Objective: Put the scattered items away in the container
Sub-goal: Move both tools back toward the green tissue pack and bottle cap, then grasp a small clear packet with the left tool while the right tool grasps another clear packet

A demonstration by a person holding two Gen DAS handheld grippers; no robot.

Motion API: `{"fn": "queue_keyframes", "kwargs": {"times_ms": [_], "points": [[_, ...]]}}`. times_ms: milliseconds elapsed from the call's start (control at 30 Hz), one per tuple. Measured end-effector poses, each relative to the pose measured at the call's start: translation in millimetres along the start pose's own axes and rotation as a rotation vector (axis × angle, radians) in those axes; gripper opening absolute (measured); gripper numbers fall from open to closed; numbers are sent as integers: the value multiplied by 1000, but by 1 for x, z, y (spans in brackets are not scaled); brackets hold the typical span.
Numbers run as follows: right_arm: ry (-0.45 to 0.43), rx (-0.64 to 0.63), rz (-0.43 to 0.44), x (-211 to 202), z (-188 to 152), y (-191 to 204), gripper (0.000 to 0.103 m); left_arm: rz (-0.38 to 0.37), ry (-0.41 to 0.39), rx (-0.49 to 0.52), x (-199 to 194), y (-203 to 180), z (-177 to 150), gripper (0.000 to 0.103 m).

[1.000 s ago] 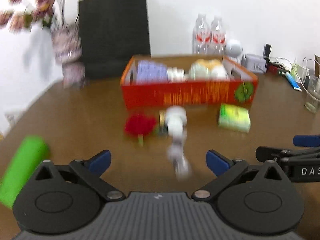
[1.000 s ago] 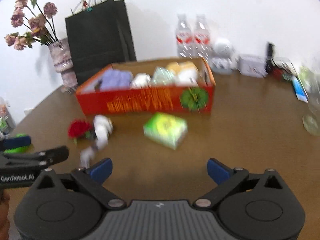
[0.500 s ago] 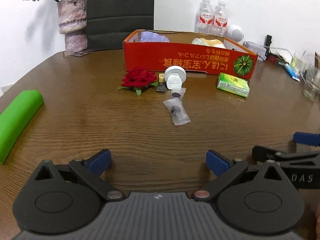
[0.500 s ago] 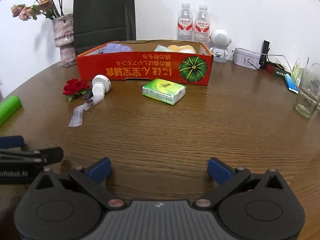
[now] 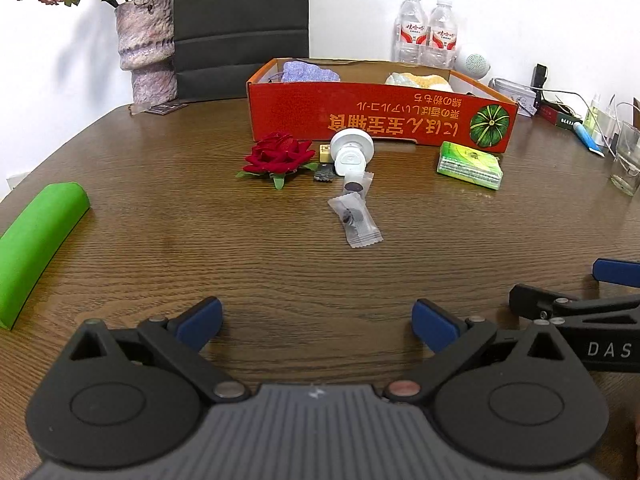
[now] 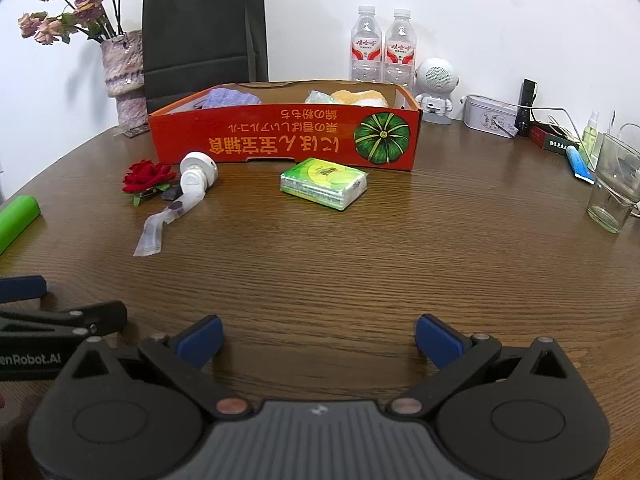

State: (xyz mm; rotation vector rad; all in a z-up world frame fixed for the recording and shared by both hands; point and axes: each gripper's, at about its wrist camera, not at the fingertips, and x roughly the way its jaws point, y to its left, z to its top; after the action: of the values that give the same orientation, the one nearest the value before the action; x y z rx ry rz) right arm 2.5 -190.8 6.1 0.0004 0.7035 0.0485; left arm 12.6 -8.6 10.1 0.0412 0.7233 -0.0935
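A red cardboard box stands at the far middle of the brown table, holding cloth-like items. In front of it lie a red rose, a white round device, clear snack packets and a green tissue pack. My left gripper is open and empty, low over the near table. My right gripper is open and empty, beside the left one.
A green foam roll lies at the left edge. A vase of dried flowers, a black bag, two water bottles, a white speaker, a tin and a glass stand around the back and right.
Both views dropped lower and settled from blurred to sharp over the past second. Since half a second ago almost nothing has moved. Both grippers stayed open.
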Motion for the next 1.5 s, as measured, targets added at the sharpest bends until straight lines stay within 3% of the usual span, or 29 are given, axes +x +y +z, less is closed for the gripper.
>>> {"fn": "queue_keyframes", "kwargs": {"times_ms": [200, 300, 400, 467, 533, 633, 733, 900, 1033, 1100, 1200, 1333, 1400, 1467, 1500], "points": [[0, -1, 1, 0, 0, 0, 103, -12, -11, -15, 1, 2, 4, 103], [-2, 11, -4, 0, 0, -3, 103, -119, -37, -14, 6, 7, 27, 99], [-11, 33, 8, -2, 0, -7, 103, -161, -41, 18, 22, 3, 51, 80], [-17, 46, 14, -3, -1, -9, 103, -145, -7, 35, 38, -2, 59, 60], [-20, 54, 16, -3, -1, -9, 103, -139, 13, 33, 49, -5, 58, 49], [-22, 58, 15, -3, -1, -9, 103, -124, -18, 73, 45, -4, 50, 22], [-19, 54, 35, -1, 1, -8, 103, -132, -35, 26, 40, 10, 47, 21], [60, 57, 196, 13, 34, 0, 95, -111, -139, -177, 25, 60, 50, 21], [47, 46, 302, 34, 63, 30, 91, -48, -184, -282, 19, 83, 50, 21], [61, -2, 303, 49, 72, 54, 88, -34, -192, -293, 19, 86, 51, 21], [74, -59, 307, 68, 77, 85, 74, -1, -194, -293, 18, 87, 51, 22], [30, -112, 200, 81, 79, 102, 68, -13, -163, -299, 23, 89, 51, 22], [6, -110, 169, 83, 79, 100, 59, -27, -145, -298, 25, 89, 51, 22], [-11, -118, 144, 84, 80, 97, 27, -32, -138, -290, 26, 88, 50, 22], [-13, -110, 149, 85, 81, 94, 23, -33, -139, -283, 26, 86, 50, 22]]}}
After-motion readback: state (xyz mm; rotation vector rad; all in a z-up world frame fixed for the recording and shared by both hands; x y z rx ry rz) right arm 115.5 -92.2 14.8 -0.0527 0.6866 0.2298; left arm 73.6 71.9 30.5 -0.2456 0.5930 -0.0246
